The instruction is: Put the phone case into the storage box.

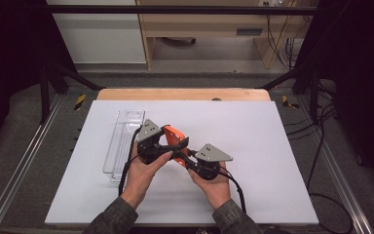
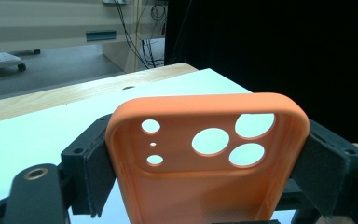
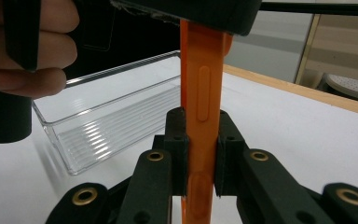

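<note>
One orange phone case [image 2: 205, 158] with five camera cutouts; both grippers' jaws clamp it, beside one clear tray [image 1: 121, 141].

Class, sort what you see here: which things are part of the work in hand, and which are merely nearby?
In the work:
orange phone case
left gripper, clamped across the case
right gripper, pinching its edge

Merely nearby:
clear plastic tray
white table

Orange phone case [image 2: 205, 186] with round cut-outs, black left hand-held gripper [image 1: 152, 146] with grey plate, black right hand-held gripper [image 3: 201, 154] with brass-coloured rivets, clear ribbed tray [image 3: 98, 126], white bench [image 1: 253, 136] edged in pale wood, olive sleeves [image 1: 114, 219]
</note>
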`<action>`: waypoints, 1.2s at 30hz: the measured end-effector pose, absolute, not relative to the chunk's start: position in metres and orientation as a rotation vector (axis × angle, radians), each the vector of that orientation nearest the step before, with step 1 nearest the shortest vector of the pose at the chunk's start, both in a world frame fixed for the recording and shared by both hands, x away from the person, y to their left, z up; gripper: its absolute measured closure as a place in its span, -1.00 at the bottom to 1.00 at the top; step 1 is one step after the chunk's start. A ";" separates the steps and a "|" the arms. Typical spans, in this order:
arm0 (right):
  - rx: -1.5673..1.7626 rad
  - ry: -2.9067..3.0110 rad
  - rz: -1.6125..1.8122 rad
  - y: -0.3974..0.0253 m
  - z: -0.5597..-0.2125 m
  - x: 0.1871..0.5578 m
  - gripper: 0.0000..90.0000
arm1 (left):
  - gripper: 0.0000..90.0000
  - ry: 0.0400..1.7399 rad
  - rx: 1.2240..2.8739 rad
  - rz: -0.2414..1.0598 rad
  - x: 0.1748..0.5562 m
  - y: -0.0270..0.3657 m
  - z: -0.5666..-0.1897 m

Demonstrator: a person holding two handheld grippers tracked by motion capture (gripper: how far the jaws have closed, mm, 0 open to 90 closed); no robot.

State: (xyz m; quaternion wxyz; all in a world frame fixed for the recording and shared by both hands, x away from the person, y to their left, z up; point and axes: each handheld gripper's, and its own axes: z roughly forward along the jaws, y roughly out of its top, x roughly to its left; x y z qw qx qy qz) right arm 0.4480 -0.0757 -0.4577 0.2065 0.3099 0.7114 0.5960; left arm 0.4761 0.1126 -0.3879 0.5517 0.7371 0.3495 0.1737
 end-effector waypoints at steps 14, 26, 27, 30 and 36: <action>0.879 2.013 1.627 -0.076 -0.458 0.449 0.33 | -0.63 0.812 1.753 0.420 0.476 0.113 -0.386; 0.882 2.059 1.577 -0.075 -0.457 0.448 -0.19 | -0.64 0.804 1.754 0.455 0.475 0.114 -0.383; 0.883 2.065 1.574 -0.075 -0.457 0.448 -0.23 | -0.64 0.805 1.753 0.458 0.475 0.115 -0.383; 0.884 2.074 1.561 -0.075 -0.458 0.448 -0.34 | -0.64 0.806 1.753 0.459 0.475 0.115 -0.382; 0.918 2.081 1.557 -0.074 -0.457 0.448 -0.60 | -0.64 0.808 1.748 0.471 0.476 0.117 -0.381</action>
